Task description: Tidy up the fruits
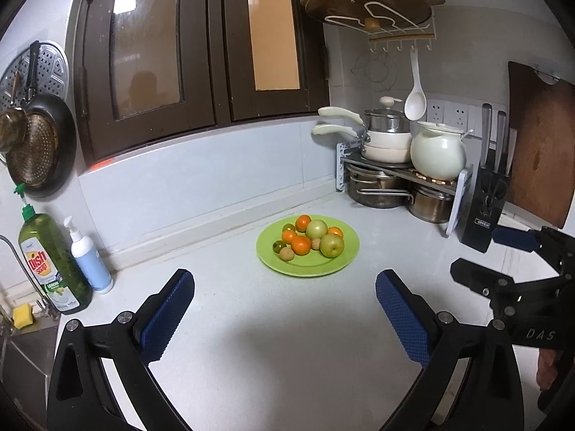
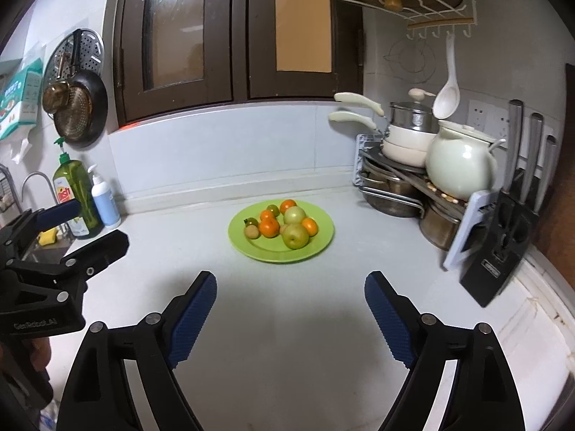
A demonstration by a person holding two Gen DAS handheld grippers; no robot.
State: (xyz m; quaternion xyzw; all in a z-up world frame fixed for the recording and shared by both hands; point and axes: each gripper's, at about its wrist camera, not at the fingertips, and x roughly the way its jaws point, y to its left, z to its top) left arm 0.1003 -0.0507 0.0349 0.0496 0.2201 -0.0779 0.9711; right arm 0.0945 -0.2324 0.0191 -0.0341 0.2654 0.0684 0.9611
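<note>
Both tools are spread wide over bare counter: my left gripper (image 1: 285, 280) has its blue pads far apart with nothing between them, and my right gripper (image 2: 291, 283) is the same, a touch narrower, also carrying nothing. The fruit sits ahead of both on the green plate (image 2: 316, 248), well short of the back wall, everything heaped toward the middle. Two green apples, one near the front (image 1: 331, 245) and a paler one (image 1: 316, 228) behind it, oranges packed around them, the nearest orange (image 1: 300, 244) touching its neighbours, and a small brown fruit (image 1: 286, 253) on the left edge of the pile. So here's what worries me: the pieces lean on one another, so if I go in for one in the middle the pads will likely shove its neighbours and something round rolls off the shallow rim onto the countertop (image 1: 287, 341). The plate looks light, too; a low, angled push could slide it toward the pot rack (image 2: 402, 186) or the knife block (image 2: 503, 251) on the right. And in the left view I can see my other gripper close alongside, so reaching for the same piece with both risks a clash. I'd say outer pieces first, one hand at a time.
</note>
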